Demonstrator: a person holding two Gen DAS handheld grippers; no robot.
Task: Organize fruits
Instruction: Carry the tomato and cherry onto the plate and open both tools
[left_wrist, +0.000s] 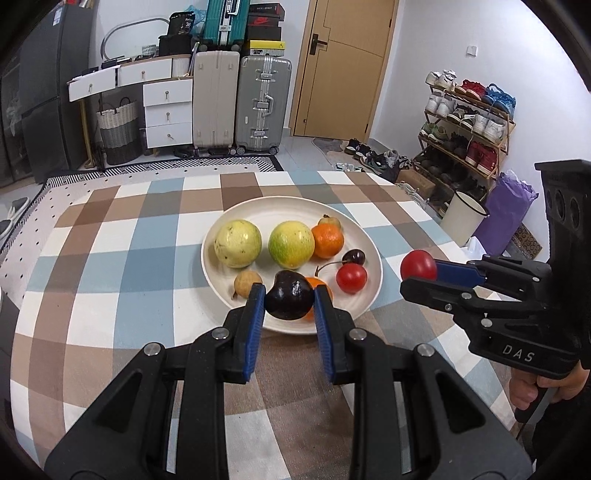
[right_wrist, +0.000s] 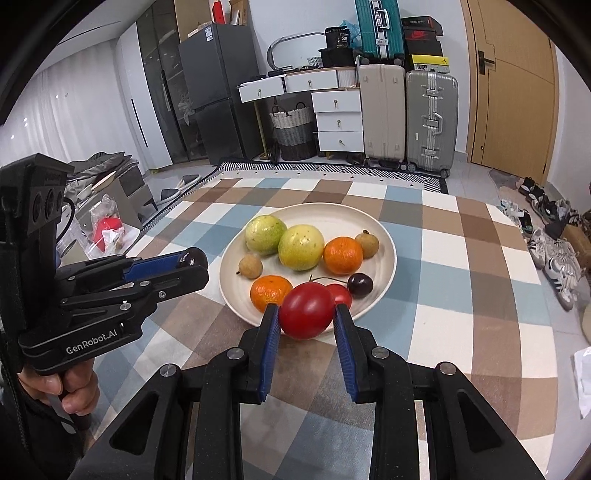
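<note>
A cream plate (left_wrist: 258, 210) (right_wrist: 380, 236) on the checked tablecloth holds two yellow-green round fruits (left_wrist: 238, 243) (left_wrist: 291, 244), two oranges (left_wrist: 327, 240) (right_wrist: 270, 292), two small brown fruits (left_wrist: 248, 283) (right_wrist: 367, 243), a dark cherry (left_wrist: 353, 256) and a small red tomato (left_wrist: 351, 278). My left gripper (left_wrist: 289, 297) is shut on a dark purple fruit (left_wrist: 289, 300) over the plate's near edge. My right gripper (right_wrist: 306, 314) is shut on a red tomato (right_wrist: 306, 311) just above the plate's near rim; it shows right of the plate in the left wrist view (left_wrist: 418, 265).
The table (left_wrist: 110, 266) stands in a room with suitcases (left_wrist: 263, 103), white drawers (left_wrist: 168, 110) and a door behind. A shoe rack (left_wrist: 465, 125) and a white bucket (left_wrist: 463, 218) stand to the right. A cluttered side area (right_wrist: 107, 229) lies left.
</note>
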